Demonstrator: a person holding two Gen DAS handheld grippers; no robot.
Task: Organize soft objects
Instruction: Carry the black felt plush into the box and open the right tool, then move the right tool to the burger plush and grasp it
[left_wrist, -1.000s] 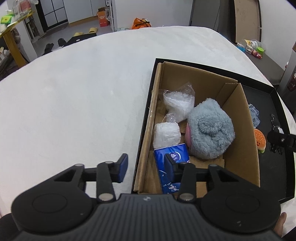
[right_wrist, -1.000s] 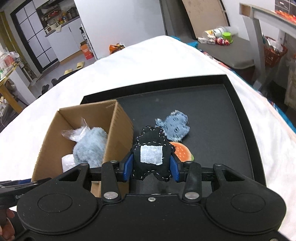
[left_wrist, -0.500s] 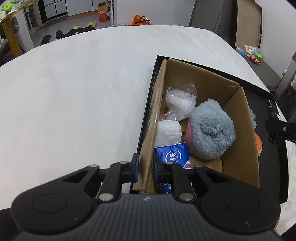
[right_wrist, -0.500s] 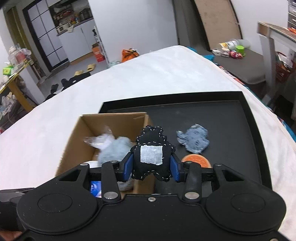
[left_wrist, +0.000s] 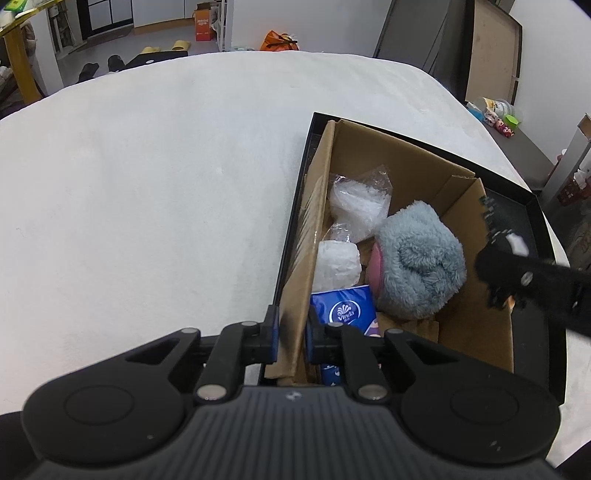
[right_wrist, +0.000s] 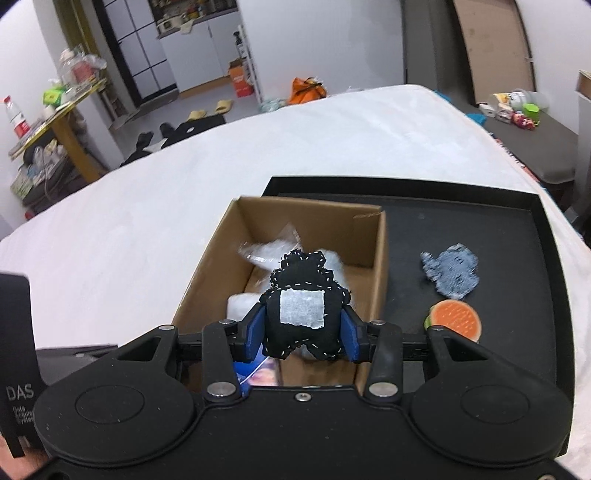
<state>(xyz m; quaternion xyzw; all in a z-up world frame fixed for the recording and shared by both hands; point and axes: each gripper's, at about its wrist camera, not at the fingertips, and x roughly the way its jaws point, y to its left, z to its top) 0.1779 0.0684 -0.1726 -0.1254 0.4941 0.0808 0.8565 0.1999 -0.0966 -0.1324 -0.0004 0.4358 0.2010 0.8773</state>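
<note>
Left tongs (left_wrist: 289, 334) pinch the brown cardboard box (left_wrist: 476, 325) wall; right tongs (right_wrist: 302, 328) clamp a black stitched fabric toy (right_wrist: 301, 310) above it.

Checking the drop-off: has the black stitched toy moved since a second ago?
Yes. The black stitched toy moved left, from over the black tray to over the cardboard box.

**Cloth, cardboard and matt plastic**

The cardboard box (left_wrist: 476, 328) is plain brown corrugated board, matt. The black toy (right_wrist: 301, 314), stitched cloth, carries a rough white patch. The grey plush (left_wrist: 421, 258) looks fluffy; the bags (left_wrist: 358, 206) are crinkled clear plastic. The tissue pack (left_wrist: 343, 306) shines glossy blue. The tray (right_wrist: 509, 229) is smooth matt black.
</note>
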